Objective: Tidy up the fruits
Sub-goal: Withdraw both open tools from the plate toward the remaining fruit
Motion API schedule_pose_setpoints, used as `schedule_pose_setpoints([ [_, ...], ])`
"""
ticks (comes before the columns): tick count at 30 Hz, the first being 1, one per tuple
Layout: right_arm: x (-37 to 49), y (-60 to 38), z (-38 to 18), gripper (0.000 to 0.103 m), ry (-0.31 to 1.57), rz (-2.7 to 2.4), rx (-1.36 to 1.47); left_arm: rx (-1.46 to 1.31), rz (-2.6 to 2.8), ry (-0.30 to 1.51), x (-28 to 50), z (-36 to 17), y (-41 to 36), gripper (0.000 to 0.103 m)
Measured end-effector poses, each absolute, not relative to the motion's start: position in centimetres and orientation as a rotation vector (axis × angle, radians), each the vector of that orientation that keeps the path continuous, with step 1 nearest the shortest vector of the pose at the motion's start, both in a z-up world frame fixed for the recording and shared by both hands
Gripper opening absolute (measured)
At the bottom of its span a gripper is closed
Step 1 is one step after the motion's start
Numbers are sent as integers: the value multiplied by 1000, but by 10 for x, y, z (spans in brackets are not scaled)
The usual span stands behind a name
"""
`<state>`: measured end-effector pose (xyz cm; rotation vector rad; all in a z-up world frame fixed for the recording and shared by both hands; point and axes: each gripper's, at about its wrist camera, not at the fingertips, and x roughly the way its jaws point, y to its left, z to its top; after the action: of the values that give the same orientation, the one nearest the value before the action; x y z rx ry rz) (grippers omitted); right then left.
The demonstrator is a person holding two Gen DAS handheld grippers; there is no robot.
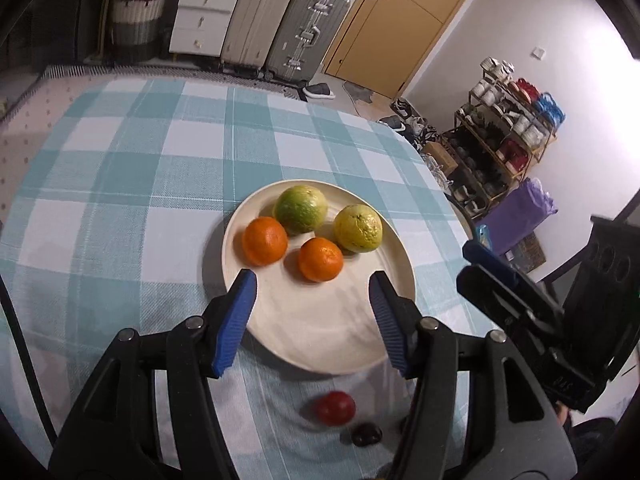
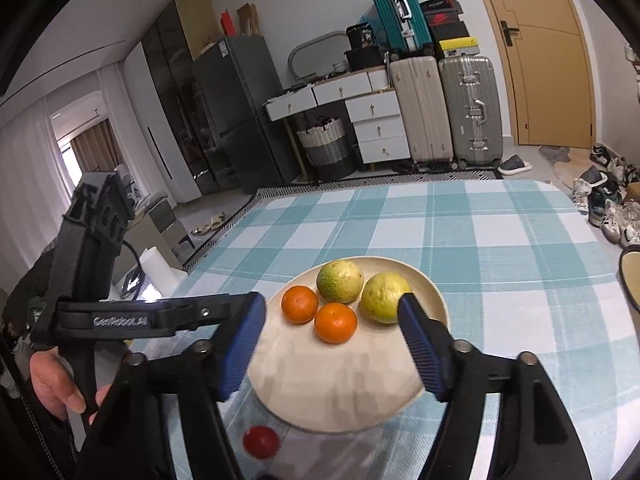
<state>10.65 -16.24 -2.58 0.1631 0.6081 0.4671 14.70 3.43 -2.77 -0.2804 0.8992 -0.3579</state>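
Note:
A cream plate (image 1: 312, 320) (image 2: 332, 380) rests on the checked tablecloth. At its far side lie two oranges (image 1: 265, 241) (image 1: 321, 259), a green citrus (image 1: 301, 209) and a yellow citrus (image 1: 358, 227). My left gripper (image 1: 312, 280) hovers open over the plate's bare near half, nothing between its pads. My right gripper (image 2: 330, 300) is open too and empty, with the fruits (image 2: 335, 323) beyond its tips. A small red fruit (image 1: 335, 408) (image 2: 261, 442) and a dark one (image 1: 366, 434) lie on the cloth just before the plate.
A person's hand (image 2: 52, 384) grips the left gripper's handle at the left. A dark round dish (image 2: 630, 280) pokes in at the table's right edge. Suitcases (image 2: 470, 112), drawers and a shoe rack (image 1: 504, 140) stand beyond the table.

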Motion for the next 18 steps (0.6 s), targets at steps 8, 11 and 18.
schedule_pose_setpoints([
  [8,79,-173,-14,83,580,449,156,-209,-337,846,105,-9,18,65],
  [11,68,-174,-11,86,566,451,147,-187,-313,833,92,-5,15,69],
  [18,46,-178,-8,90,556,446,145,-144,-266,797,61,0,13,81],
])
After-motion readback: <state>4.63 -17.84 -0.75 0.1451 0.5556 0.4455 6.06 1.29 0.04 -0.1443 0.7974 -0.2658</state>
